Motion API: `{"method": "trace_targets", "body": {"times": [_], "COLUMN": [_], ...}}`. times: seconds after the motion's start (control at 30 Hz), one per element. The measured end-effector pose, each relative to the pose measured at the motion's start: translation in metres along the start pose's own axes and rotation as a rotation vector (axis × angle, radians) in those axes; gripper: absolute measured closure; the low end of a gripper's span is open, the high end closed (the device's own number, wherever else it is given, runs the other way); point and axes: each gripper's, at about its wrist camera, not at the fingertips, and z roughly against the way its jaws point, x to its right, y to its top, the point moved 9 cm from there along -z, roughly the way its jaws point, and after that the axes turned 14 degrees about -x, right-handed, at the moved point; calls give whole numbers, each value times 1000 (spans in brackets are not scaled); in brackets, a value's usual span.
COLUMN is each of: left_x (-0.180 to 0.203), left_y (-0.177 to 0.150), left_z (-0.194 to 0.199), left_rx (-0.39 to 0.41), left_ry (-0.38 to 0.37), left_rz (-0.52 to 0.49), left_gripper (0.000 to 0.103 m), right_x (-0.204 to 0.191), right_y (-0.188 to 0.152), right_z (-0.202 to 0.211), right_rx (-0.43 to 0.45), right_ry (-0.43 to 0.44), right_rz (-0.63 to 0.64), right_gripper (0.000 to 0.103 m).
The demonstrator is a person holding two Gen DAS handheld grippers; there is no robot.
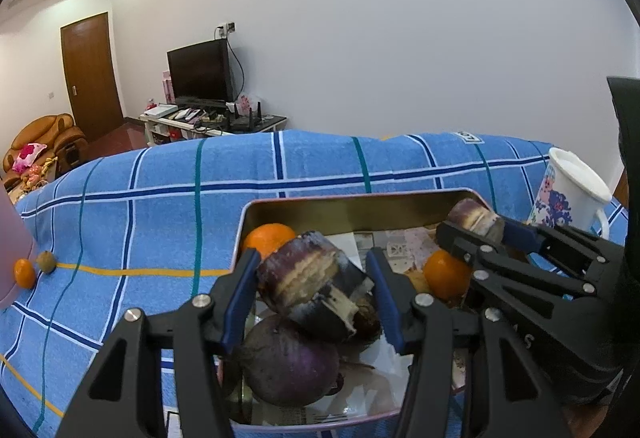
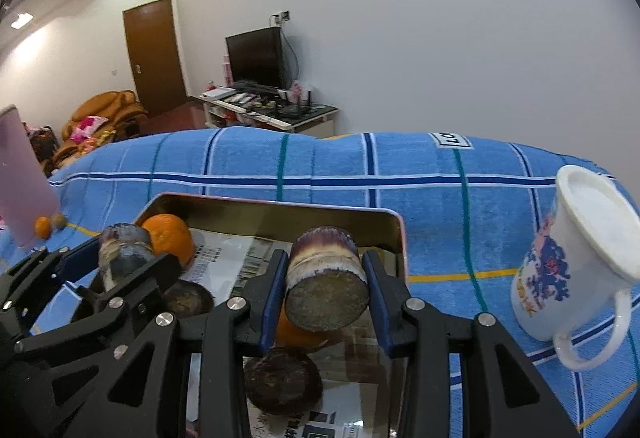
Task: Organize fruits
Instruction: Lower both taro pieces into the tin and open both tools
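I am holding 2 stiff, smooth-skinned sugarcane pieces over the tin, left tongs pinching one sugarcane piece and right tongs another sugarcane piece across its rind, gripping mid-length against rolling.

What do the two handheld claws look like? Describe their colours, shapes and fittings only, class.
Both match. The left claw and the right claw are built of matte black angular plastic links with triangular cut-outs, joined by round silver bolts. Each finger ends in a flat blue pad. The right claw's body shows faint raised lettering in the left view. No cables or sleeves are visible.
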Motion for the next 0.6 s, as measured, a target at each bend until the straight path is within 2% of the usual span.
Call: {"method": "trace_targets", "body": {"times": [0.13,0.27,0.4,0.53,0.6], "left_x": [-2,-7,-14,-24,-27], "left_y": [-1,-2,-1,-1,1], "left_z": [8,18,23,28,30], "left_rx": [34,82,100,118,128], "left_ry": [30,91,94,113,113], "left_rz": [0,2,25,55,63], "left_gripper": [43,30,24,8,3], "right_x": [-2,-2,-1,2,2], "right_y": [-1,0,1,0,0], "right_z": [0,3,5,8,8], "right_rx": [5,22,30,47,48], "right_ry": [22,46,62,87,96], "right_rz": [-1,-9,-25,-44,-49], "right_gripper": [62,59,53,49,49]}}
